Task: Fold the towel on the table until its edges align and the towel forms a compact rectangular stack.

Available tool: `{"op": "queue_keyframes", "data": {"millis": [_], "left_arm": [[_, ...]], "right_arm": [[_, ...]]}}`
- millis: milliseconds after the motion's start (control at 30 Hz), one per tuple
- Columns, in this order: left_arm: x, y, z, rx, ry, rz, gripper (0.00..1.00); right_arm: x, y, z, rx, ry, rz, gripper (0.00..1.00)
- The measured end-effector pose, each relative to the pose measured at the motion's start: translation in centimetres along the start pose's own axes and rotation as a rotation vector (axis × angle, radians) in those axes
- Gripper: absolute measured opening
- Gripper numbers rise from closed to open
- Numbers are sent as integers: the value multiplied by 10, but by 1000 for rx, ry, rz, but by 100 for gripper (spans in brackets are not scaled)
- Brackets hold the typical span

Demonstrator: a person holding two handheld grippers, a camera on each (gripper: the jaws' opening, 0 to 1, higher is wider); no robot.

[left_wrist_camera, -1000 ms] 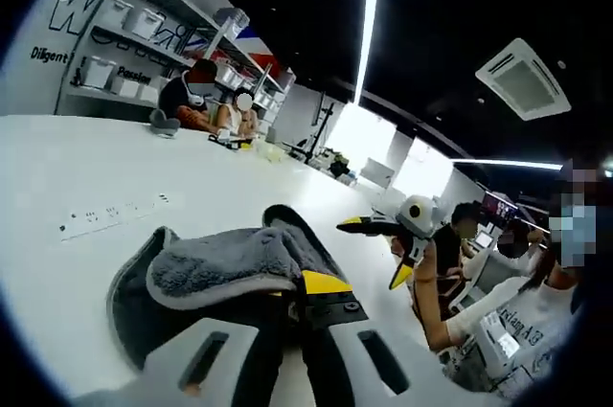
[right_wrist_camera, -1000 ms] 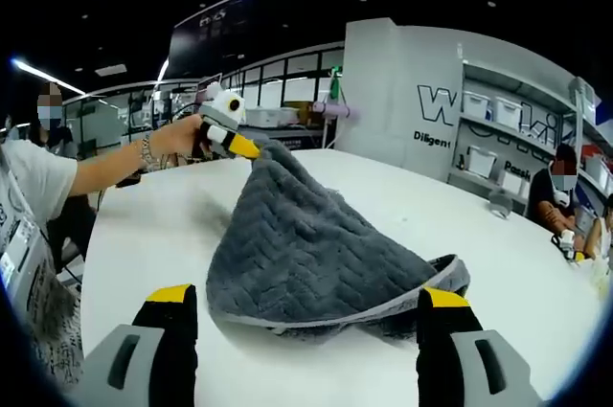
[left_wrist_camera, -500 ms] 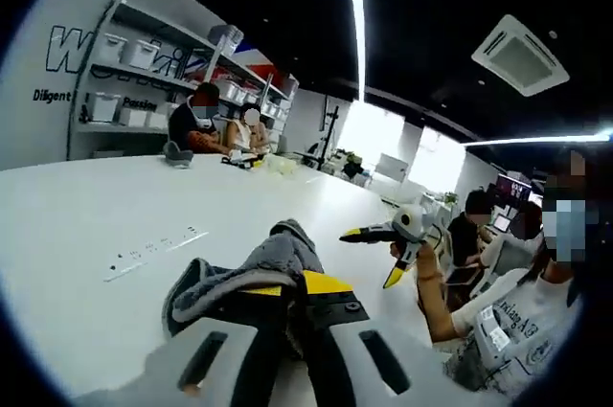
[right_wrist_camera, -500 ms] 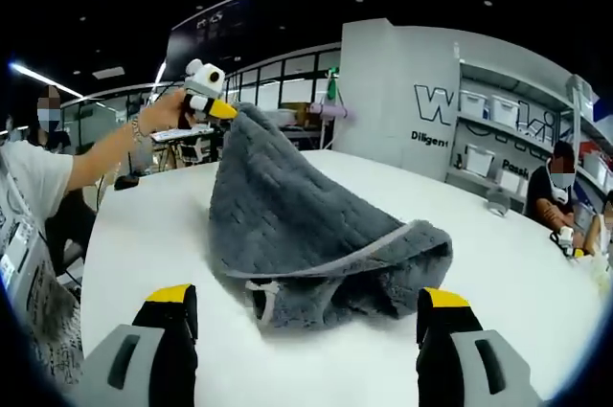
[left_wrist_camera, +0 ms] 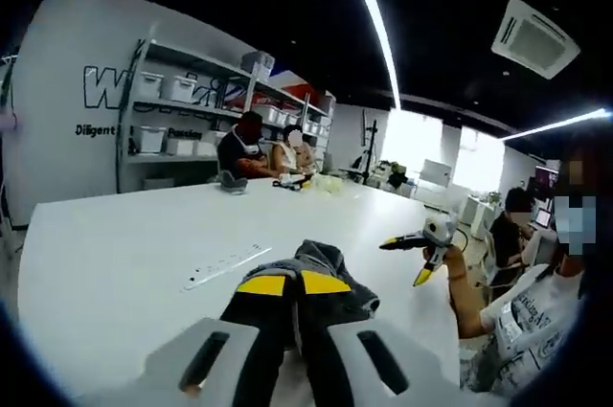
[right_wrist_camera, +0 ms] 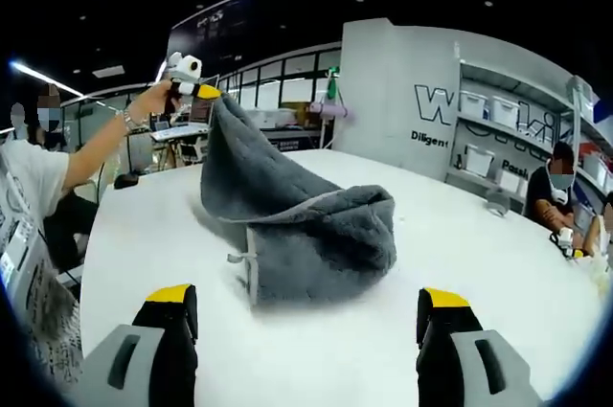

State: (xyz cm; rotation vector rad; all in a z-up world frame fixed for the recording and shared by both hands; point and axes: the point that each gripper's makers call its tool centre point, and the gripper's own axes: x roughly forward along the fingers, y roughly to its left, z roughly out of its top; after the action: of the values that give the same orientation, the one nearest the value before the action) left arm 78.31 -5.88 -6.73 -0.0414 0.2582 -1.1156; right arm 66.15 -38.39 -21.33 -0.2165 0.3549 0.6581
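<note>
A dark grey towel [right_wrist_camera: 306,235] lies bunched on the white table [right_wrist_camera: 460,244], one corner pulled up into the air. My left gripper [right_wrist_camera: 196,90], held in a hand, is shut on that raised corner at the upper left of the right gripper view. In the left gripper view my left gripper [left_wrist_camera: 294,283] has its yellow tips together on the towel [left_wrist_camera: 335,271], which hangs beyond them. My right gripper [right_wrist_camera: 306,298] stands open, near the table's edge and apart from the towel. It also appears as the right gripper [left_wrist_camera: 407,260], jaws spread, to the right of the towel.
A flat white strip [left_wrist_camera: 225,265] lies on the table [left_wrist_camera: 115,244] left of the towel. People sit at the far end [left_wrist_camera: 254,148] by wall shelves with bins [left_wrist_camera: 182,129]. A person [left_wrist_camera: 536,311] stands at the near right. A small grey object [right_wrist_camera: 498,201] rests far right.
My left gripper has lifted the towel corner higher and carried it across, so the spread towel has gathered into a folded heap. My right gripper has stayed open and still.
</note>
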Motion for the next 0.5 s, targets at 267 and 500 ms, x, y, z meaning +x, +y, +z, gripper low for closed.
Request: {"op": "queue_keyframes", "data": {"millis": [267, 500], "left_arm": [[-46, 30, 7, 8, -29, 130, 4], [-82, 60, -3, -25, -75, 297, 4]], "right_arm": [[2, 0, -2, -4, 13, 4, 99], [3, 0, -4, 1, 23, 4, 99]]}}
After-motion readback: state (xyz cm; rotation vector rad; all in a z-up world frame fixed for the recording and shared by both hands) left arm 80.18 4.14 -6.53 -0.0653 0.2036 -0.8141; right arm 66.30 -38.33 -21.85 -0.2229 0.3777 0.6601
